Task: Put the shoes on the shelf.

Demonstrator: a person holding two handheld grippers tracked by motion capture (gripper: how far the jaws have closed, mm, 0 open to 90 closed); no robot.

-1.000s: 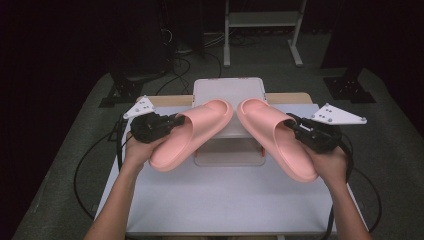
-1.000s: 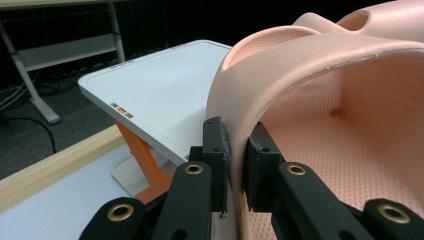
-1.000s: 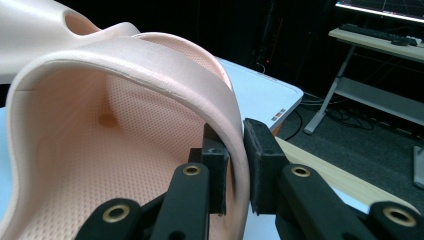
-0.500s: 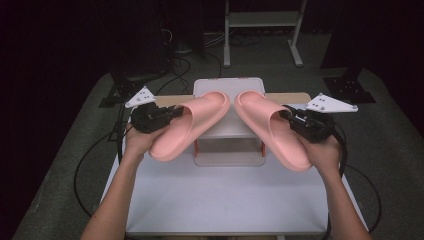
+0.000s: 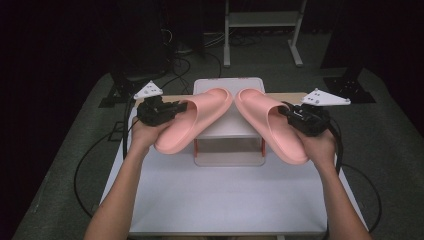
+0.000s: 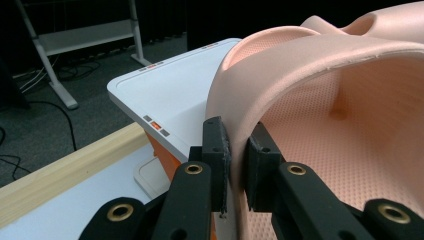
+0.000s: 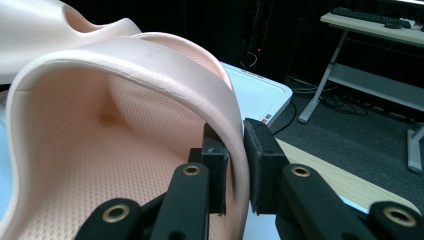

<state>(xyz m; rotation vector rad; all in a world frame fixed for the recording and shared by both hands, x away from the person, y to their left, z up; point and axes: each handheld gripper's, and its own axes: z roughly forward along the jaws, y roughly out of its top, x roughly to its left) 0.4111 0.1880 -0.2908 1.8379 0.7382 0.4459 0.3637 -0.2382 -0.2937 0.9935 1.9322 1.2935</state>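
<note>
Two pink slide sandals hang in the air above a small white two-level rack on the table. My left gripper is shut on the strap edge of the left sandal, whose toe points toward the rack's top. My right gripper is shut on the strap edge of the right sandal. In the left gripper view the pads pinch the left sandal's strap wall, with the rack top beyond. In the right gripper view the pads pinch the right sandal's strap.
The white table has a wooden strip along its far edge. Cables trail off both sides onto the dark floor. A metal stand and dark equipment lie beyond the table.
Both hands have carried the sandals away from me, toward the rack's top, so the toes now hang over its upper shelf.
</note>
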